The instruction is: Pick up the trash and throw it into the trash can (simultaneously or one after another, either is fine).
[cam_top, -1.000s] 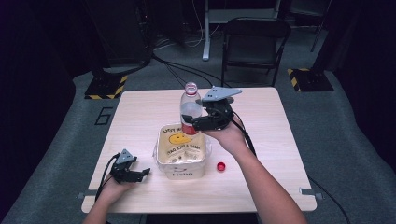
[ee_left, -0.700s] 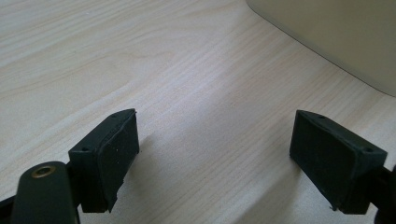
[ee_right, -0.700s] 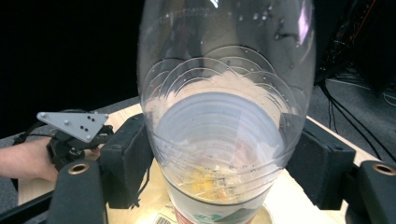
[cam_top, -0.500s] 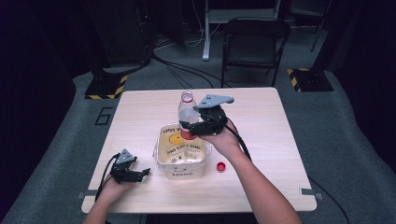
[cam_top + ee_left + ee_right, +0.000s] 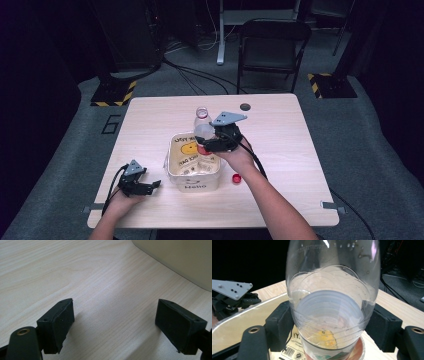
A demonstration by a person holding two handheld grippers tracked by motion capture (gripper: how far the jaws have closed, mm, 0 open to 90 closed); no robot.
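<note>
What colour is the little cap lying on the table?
Red. The cap lies beside the tub, clearest in the high view.

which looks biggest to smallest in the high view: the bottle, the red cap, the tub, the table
1. table
2. tub
3. bottle, though it stands up toward the camera and the right hand-held gripper covers part of it, so its size next to the tub is less sure
4. red cap
</note>
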